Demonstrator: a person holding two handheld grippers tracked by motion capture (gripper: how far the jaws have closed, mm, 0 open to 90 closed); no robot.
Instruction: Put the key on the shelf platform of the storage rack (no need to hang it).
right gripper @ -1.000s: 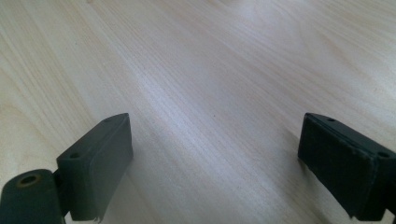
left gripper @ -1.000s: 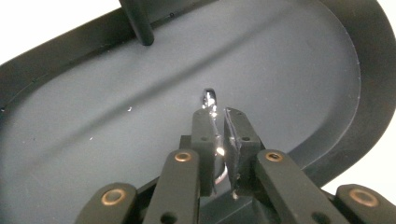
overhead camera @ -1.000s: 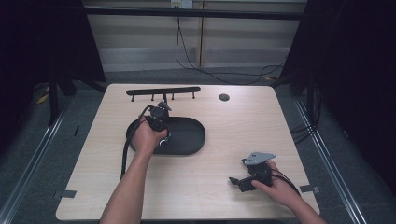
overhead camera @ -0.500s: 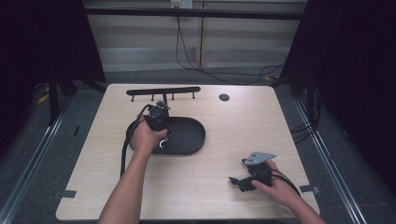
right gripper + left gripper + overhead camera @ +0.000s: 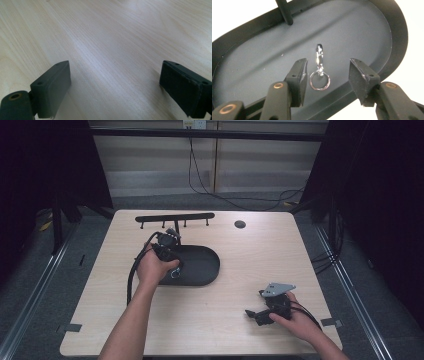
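The left gripper point(image 5: 328, 68), jaws just opened, has let the silver metal key-ring clasp point(image 5: 319, 70) lie free in the black oval tray point(image 5: 367, 30); right gripper point(image 5: 115, 87) gapes idle over the table, near right

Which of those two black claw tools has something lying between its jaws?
The left gripper: a silver key clip lies loose between its open jaws in the black tray. The right gripper straddles bare table.

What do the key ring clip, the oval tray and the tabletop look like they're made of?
Key ring clip: polished metal, probably steel; bright mirror glints.
Oval tray: matte black, likely plastic or coated metal; smooth surface, no sheen.
Tabletop: pale wood or laminate; fine grain lines.
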